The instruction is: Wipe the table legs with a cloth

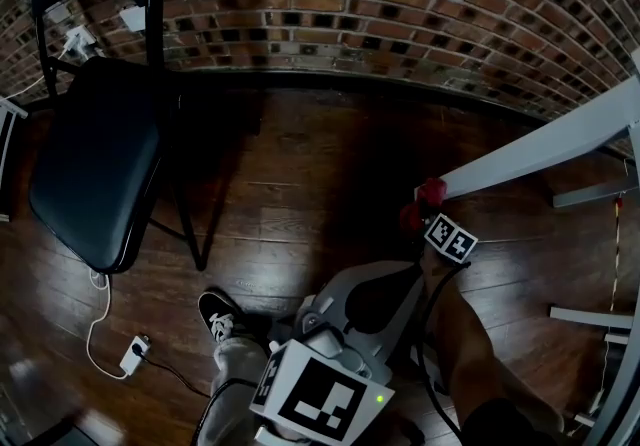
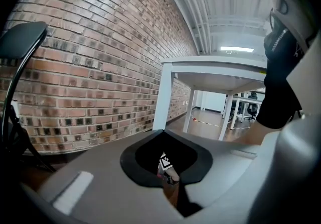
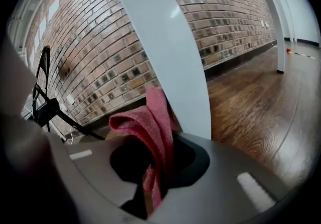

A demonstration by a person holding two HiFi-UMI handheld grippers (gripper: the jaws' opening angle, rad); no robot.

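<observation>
A white table leg (image 1: 540,149) slants down from the right to the wood floor; in the right gripper view the same leg (image 3: 165,42) rises just ahead. My right gripper (image 3: 173,135) is shut on a red cloth (image 3: 150,117) that lies against the leg's left side. From the head view the cloth (image 1: 431,192) bunches at the leg's lower end, with the right gripper (image 1: 432,224) right behind it. My left gripper (image 1: 412,269) hovers low beside my right forearm, shut and empty. Its own view has the left gripper (image 2: 161,131) pointing at the white table (image 2: 215,67).
A black chair (image 1: 95,154) stands at the left against the brick wall (image 1: 400,4). A white power adapter (image 1: 133,354) with its cable lies on the floor near my shoe (image 1: 222,316). More white frame bars (image 1: 590,196) sit at the right.
</observation>
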